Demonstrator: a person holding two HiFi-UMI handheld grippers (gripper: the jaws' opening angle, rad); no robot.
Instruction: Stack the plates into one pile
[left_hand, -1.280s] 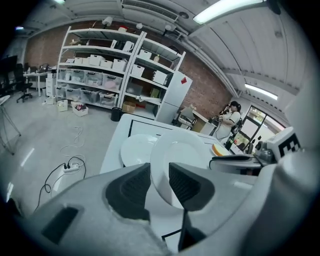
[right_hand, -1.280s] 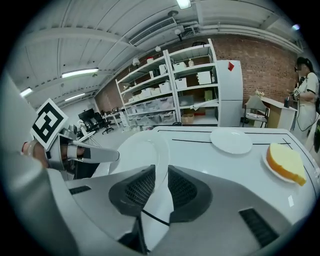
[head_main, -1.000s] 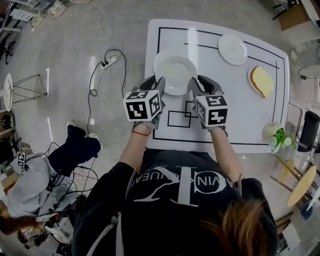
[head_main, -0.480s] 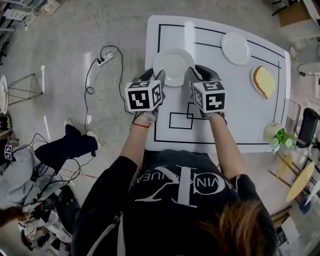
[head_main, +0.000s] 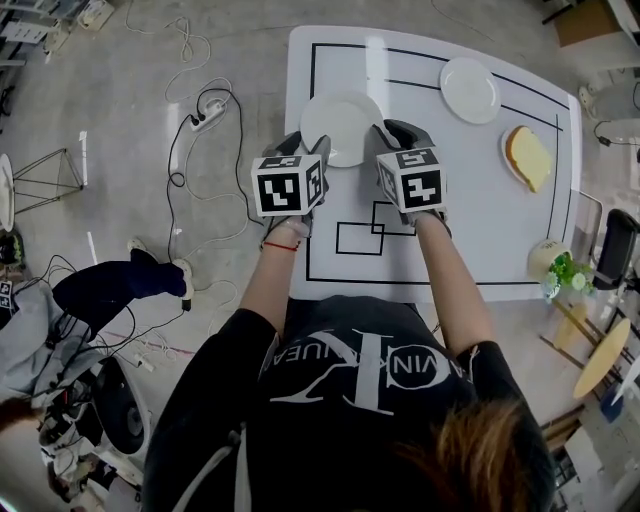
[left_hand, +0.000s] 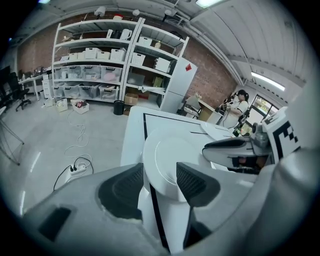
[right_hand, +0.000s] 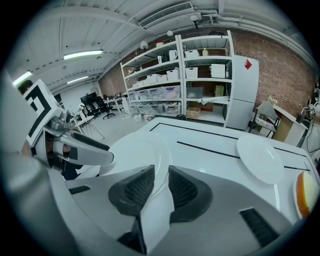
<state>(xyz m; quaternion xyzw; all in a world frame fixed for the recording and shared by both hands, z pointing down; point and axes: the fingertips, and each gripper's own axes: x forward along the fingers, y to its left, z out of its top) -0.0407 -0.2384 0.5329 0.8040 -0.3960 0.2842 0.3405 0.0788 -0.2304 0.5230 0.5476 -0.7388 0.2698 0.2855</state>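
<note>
L gripper (left_hand: 160, 170): spread wide & opening. Straddles near-left rim of plate (left_hand: 170, 150), pads clear of it. R gripper (right_hand: 161, 172): narrow, easing open a touch, yet pinches same plate's opposite rim btw both pads. Plate thus btw the two grippers, just ahead of their marker cubes, low at table (head_main: 470, 220) near its left edge. Can't tell if resting on surface or just off it. Beneath & behind both grippers: black outlined rectangles (head_main: 360, 237) on tabletop. Farther ahead & to right of R gripper: 2nd plate (right_hand: 260, 159), flat on table, well apart from the gripped one. Right of R gripper, nearer table's far-right edge: pale yellow slab (head_main: 526, 160). Left of L gripper, off table: power strip (left_hand: 77, 169) w/ cables on grey floor. Far ahead of L gripper: white shelving (left_hand: 95, 65) w/ storage boxes, against brick wall.
</note>
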